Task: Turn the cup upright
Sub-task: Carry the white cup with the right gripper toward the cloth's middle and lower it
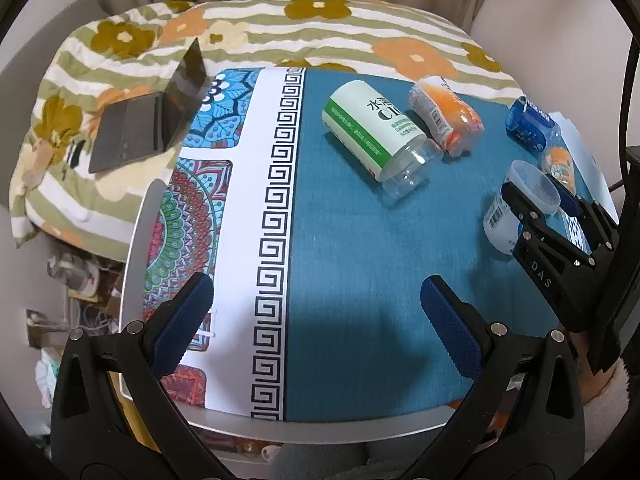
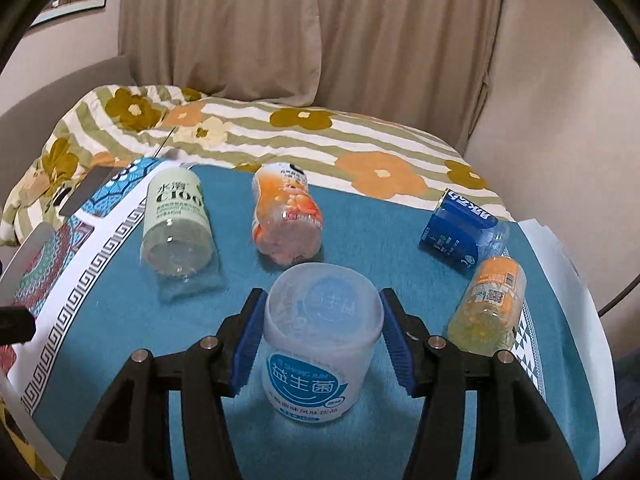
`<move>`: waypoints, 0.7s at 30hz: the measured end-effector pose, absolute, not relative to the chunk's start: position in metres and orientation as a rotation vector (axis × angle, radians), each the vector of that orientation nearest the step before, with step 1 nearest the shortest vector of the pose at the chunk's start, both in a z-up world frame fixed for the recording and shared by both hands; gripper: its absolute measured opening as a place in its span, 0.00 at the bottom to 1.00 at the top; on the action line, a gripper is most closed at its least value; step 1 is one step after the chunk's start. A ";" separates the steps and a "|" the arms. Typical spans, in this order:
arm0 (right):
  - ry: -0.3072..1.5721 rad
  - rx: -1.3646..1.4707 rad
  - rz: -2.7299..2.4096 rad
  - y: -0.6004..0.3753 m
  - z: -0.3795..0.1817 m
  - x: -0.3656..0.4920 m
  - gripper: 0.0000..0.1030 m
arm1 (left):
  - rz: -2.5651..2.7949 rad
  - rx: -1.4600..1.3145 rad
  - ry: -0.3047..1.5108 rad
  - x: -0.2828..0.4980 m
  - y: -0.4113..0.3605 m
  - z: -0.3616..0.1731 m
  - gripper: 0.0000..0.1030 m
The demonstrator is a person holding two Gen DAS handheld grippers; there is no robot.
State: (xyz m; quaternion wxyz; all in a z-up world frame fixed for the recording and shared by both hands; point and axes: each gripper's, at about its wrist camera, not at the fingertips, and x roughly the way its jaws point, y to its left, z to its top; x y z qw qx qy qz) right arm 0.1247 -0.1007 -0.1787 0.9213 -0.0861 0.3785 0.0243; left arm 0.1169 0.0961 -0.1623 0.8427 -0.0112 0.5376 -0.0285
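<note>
The right gripper (image 2: 322,330) has its blue pads (image 2: 246,338) set on either side of the cup (image 2: 320,340), closed against its walls just below the rim. The cup is a translucent white tub standing on the teal cloth (image 2: 120,332), its long axis vertical and its open mouth facing up; from the left wrist view it shows as the same tub (image 1: 520,200) at the far right of the table, with the right gripper (image 1: 538,204) around it. Its label carries a blue circle reading "益生菌" with small Latin letters above that I cannot make out.

The left gripper (image 1: 316,320) hangs over the near edge of the table with its jaws spread wide and nothing between them.

Beyond the cup lie four cut bottles, all on their sides. The green-and-white one (image 2: 176,224) reads "水溶 C100". Beside it is an orange-labelled bottle (image 2: 286,220), its print too small to read. To the right a blue-labelled bottle (image 2: 460,232) bears white characters I cannot read, and nearer lies a yellow-orange bottle (image 2: 490,304) with a QR code and barcode.

The cloth has a black Greek-key border (image 1: 276,208) and mandala patterns. A grey laptop (image 1: 148,120) sits half open on the flowered quilt (image 1: 320,28) behind.
</note>
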 end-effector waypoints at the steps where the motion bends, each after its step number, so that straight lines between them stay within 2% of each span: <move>1: 0.786 -0.184 0.057 -0.101 -0.178 0.124 0.51 | -0.062 -0.024 1.133 0.116 0.096 -0.161 1.00; 14: 0.866 -0.158 0.084 -0.111 -0.179 0.104 0.51 | -0.066 -0.035 1.124 0.106 0.089 -0.156 1.00; 20: 0.887 -0.078 0.086 -0.121 -0.176 0.106 0.56 | -0.062 -0.043 1.109 0.100 0.083 -0.149 1.00; 21: 0.891 -0.063 0.087 -0.123 -0.174 0.108 0.59 | -0.062 -0.044 1.105 0.098 0.082 -0.147 1.00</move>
